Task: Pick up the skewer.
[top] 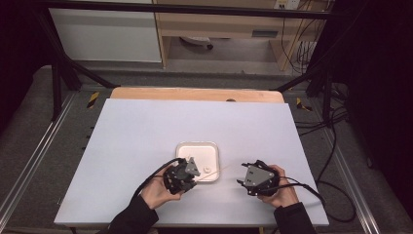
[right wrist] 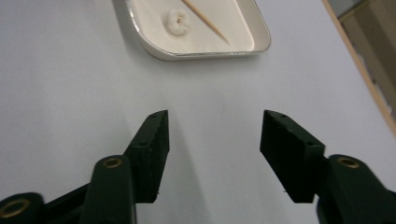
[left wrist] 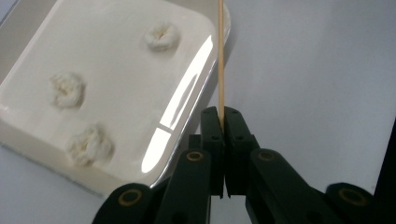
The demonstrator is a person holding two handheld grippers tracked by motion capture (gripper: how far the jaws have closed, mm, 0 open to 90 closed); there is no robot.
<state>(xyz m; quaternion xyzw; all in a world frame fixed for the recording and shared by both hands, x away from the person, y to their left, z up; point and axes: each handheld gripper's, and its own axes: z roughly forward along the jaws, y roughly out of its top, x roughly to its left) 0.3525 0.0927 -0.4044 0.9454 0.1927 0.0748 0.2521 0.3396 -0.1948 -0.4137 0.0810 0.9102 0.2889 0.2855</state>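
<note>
A shallow white tray [left wrist: 116,93] holds three white puffy pieces [left wrist: 161,36], [left wrist: 67,88], [left wrist: 88,144]. My left gripper [left wrist: 223,116] is shut on a thin wooden skewer [left wrist: 221,56], which runs forward along the tray's right rim. In the high view the left gripper [top: 194,179] sits at the tray's [top: 197,145] near edge and the skewer [top: 221,170] points right. My right gripper [top: 242,174] stands open over bare table, right of the tray. Its jaws [right wrist: 212,123] hold nothing and face the tray [right wrist: 205,55], one white piece [right wrist: 178,22] and the skewer's tip [right wrist: 204,18].
A pale sheet [top: 146,131] covers the table, with a wooden strip [top: 195,94] along its far edge. Black frame posts [top: 58,83] stand at the far corners. Cables [top: 331,161] trail on the floor to the right.
</note>
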